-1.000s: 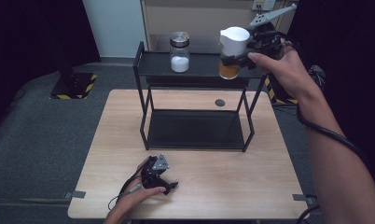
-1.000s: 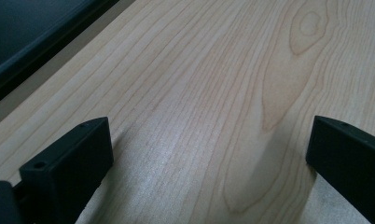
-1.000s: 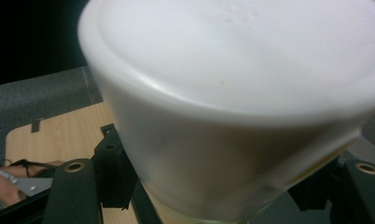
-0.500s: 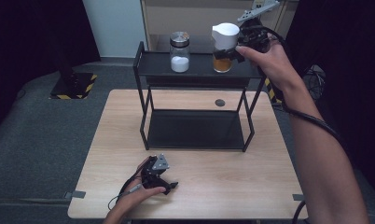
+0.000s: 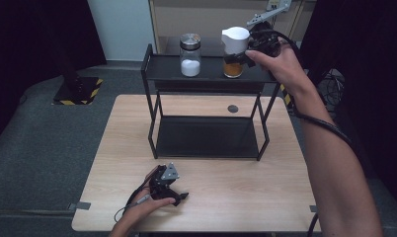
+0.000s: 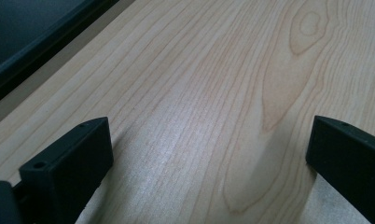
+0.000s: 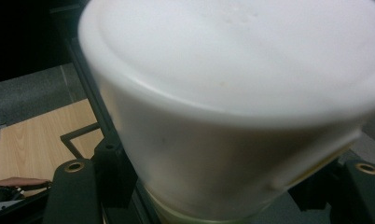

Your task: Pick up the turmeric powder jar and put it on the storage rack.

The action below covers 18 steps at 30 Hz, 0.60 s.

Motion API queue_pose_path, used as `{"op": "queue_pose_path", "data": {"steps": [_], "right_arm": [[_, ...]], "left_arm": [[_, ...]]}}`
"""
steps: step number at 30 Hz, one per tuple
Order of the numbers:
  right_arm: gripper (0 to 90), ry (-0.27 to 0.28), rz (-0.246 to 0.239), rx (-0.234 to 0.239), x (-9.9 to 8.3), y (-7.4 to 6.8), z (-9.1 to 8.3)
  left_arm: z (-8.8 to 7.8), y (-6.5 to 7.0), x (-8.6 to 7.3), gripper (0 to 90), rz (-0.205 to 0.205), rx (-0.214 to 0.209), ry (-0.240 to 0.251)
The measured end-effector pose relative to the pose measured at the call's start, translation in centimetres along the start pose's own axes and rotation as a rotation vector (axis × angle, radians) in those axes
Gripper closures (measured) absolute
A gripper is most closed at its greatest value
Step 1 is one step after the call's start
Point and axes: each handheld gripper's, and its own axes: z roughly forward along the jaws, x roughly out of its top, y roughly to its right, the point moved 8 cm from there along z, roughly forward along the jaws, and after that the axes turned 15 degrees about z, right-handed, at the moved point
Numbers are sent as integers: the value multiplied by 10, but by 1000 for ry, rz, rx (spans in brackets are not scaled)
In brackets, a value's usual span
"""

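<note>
- The right gripper [image 5: 243, 56] is pinching the glass jar with a tall white cap and amber contents [image 5: 234, 52], its black jaws pressing on either side just below the cap, as the right gripper view is showing at close range.
- Compared with a second ago, the jar is no longer hanging out beyond the right end of the rack; it has travelled leftward and slightly down, and is now sitting over the top shelf of the black metal two-tier rack [image 5: 157, 64].
- Its base appears to be resting on that shelf, though the high view is too distant for me to be sure it is fully down.
- It is now standing near the clear glass jar with a silver lid and white powder [image 5: 190, 55], apart from it.
- That means the placing is nearly done; what is remaining, I judge, is letting go and drawing back.
- The left gripper [image 5: 171, 190] is lying on the light wooden table [image 5: 211, 197] near its front edge, jaws spread wide and holding nothing, unmoved across the frames.
</note>
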Motion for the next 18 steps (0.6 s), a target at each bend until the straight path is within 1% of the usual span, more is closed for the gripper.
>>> {"op": "queue_pose_path", "data": {"steps": [2,9,14,18], "right_arm": [[315,-7,1,-3,0,0,1],[314,11,11,3,-4,3,0],[313,24,37,8,-6,6,0],[311,24,35,6,-6,5,-1]], "left_arm": [[0,0,0,0,0,0,0],[0,0,0,0,2,1,0],[0,0,0,0,2,1,0],[0,0,0,0,1,1,0]]}}
